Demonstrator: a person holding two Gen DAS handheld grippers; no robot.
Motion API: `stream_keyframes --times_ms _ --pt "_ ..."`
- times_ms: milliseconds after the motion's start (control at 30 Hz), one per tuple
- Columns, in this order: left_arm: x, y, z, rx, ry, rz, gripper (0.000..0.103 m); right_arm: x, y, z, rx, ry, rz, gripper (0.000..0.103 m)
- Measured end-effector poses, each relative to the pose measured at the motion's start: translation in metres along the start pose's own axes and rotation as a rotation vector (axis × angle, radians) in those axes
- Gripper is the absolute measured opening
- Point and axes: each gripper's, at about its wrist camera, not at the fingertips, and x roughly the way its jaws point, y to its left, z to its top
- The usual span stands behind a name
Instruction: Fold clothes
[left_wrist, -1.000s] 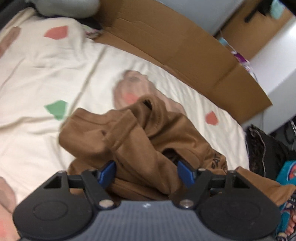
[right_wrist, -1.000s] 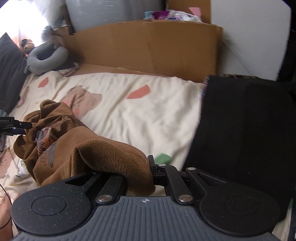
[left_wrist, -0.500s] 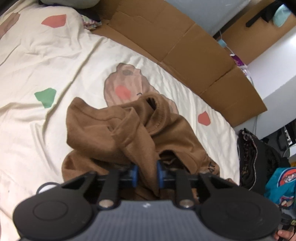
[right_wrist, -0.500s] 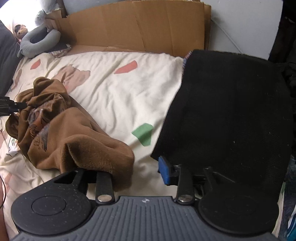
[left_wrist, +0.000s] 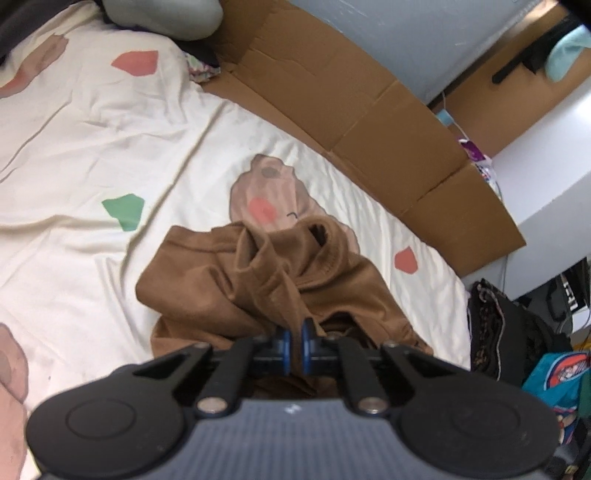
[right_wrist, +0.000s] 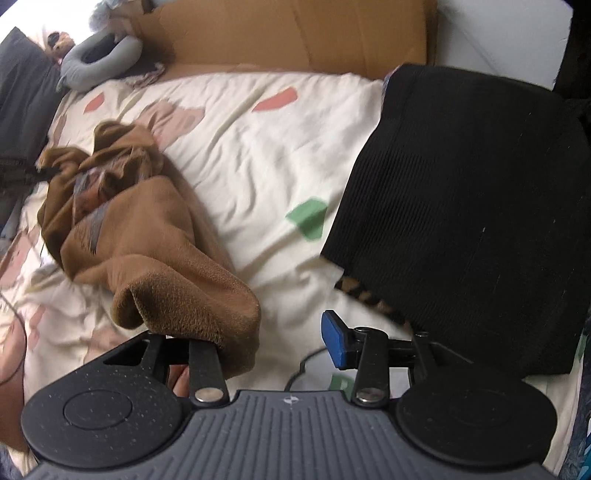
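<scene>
While the brown fleece garment (left_wrist: 266, 291) is lying crumpled in a heap on the cream printed bedsheet (left_wrist: 92, 122), the left gripper (left_wrist: 294, 345) is clenching a ridge of its fabric between the blue pads. From the right wrist view, the right gripper (right_wrist: 275, 341) is opening its jaws; a thick folded edge of the same garment (right_wrist: 155, 240) is draping over the left finger, but the blue pad on the other finger is standing clear of it, so nothing is being pinched there.

Handling judgement: the cloth is looking soft, thick and limp, with a napped surface that is probably giving the pads good friction. It is sagging and bunching wherever unsupported, so a single pinch is likely lifting only a bundle, not a flat panel. Weight appears modest; nothing fragile.

Where to take hold: the garment is too tangled to identify shoulders or hem with certainty. A rolled opening (left_wrist: 321, 232), possibly a cuff or neck, is showing at the far side of the heap. Gripping two separated seamed edges, one per gripper, would be spreading it best. A folded black knit item (right_wrist: 465, 206) is lying well apart to the right, beside the cardboard (right_wrist: 295, 33) at the bed's far edge.
</scene>
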Motion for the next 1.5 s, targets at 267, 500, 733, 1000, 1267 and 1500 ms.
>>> stream_keyframes --times_ms 267,500,733,1000,1267,1500 --pt "0.011 -0.022 -0.014 0.048 0.051 -0.042 0.006 0.002 0.012 0.0 0.006 0.058 0.151 0.048" --pt "0.009 -0.021 -0.014 0.046 0.046 -0.047 0.006 0.006 0.016 0.0 0.015 0.09 0.183 0.062" --pt "0.005 -0.017 -0.013 0.037 0.04 -0.036 0.007 0.007 0.013 -0.01 -0.023 0.129 0.16 0.065" --pt "-0.018 -0.006 0.012 -0.003 -0.063 0.001 0.005 -0.009 0.0 -0.008 -0.002 0.137 0.222 0.065" --pt "-0.07 0.018 0.053 -0.034 -0.184 0.109 0.005 -0.024 -0.003 0.011 0.036 0.089 0.361 0.065" --pt "-0.1 0.034 0.081 -0.033 -0.254 0.228 0.003 -0.01 0.032 0.036 -0.055 0.076 0.497 0.065"
